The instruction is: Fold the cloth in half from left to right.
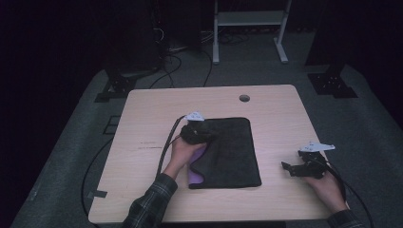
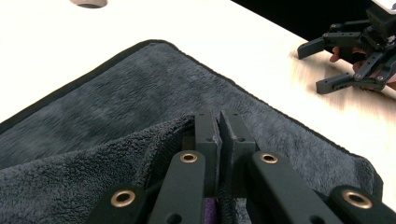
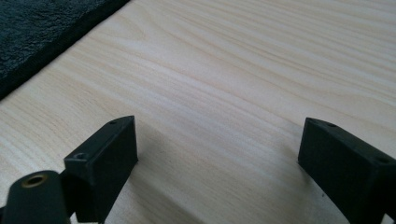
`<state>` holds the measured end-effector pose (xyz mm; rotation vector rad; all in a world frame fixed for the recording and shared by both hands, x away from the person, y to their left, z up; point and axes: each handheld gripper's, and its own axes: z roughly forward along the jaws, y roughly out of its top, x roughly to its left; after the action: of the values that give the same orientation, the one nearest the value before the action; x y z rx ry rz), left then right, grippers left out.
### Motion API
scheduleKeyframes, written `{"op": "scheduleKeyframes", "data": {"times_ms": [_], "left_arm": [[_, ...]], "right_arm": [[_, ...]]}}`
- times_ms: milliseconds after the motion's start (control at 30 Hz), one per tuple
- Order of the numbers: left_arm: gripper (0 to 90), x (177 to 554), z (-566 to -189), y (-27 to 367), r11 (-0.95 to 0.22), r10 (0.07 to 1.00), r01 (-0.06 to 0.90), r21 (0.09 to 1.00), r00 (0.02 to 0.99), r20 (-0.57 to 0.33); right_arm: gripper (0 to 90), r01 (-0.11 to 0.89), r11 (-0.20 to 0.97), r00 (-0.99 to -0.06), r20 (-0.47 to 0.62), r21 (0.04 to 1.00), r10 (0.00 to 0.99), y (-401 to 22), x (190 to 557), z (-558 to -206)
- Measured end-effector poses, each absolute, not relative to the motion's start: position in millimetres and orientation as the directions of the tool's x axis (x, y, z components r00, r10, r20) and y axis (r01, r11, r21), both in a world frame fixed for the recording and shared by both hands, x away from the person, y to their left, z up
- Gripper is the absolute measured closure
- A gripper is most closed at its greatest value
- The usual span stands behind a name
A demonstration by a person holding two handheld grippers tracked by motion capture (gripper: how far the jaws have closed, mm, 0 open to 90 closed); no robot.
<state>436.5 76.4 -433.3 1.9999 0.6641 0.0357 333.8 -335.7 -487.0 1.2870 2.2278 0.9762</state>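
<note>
The left claw (image 2: pixel 218 133) clenched the towel's (image 1: pixel 233 152) edge mid-fold; next, carry it toward the counter's (image 1: pixel 147 118) right edge. Right claw (image 1: pixel 297 161) rested released.

The high view looks forward and down from above the person's side, taking in the whole tabletop (image 1: pixel 142 109) and the floor beyond. The left gripper view rides low over the dark towel (image 2: pixel 154 88), looking along its own left tongs (image 2: pixel 218 128) across to the right tongs (image 2: pixel 348 60) farther off (both also in the high view). The right gripper view sits close to the wood, catching the towel's edge at its upper left.
</note>
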Motion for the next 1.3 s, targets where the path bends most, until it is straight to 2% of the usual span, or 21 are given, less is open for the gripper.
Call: {"op": "scheduleKeyframes", "data": {"times_ms": [767, 1300], "left_arm": [[86.1, 450.7, -438.8, 3.4, -0.402, 0.387, 0.420, 0.814, 0.883, -0.264], [85.9, 460.1, -458.6, -35.8, -0.471, 0.402, 0.440, 0.765, 0.879, -0.258]], "right_arm": [[10.8, 0.594, 0.336, -0.504, 0.012, 0.731, 0.864, -335.6, 333.8, -487.0], [10.8, 0.593, 0.339, -0.507, 0.012, 0.731, 0.862, -335.5, 333.8, -487.0]]}}
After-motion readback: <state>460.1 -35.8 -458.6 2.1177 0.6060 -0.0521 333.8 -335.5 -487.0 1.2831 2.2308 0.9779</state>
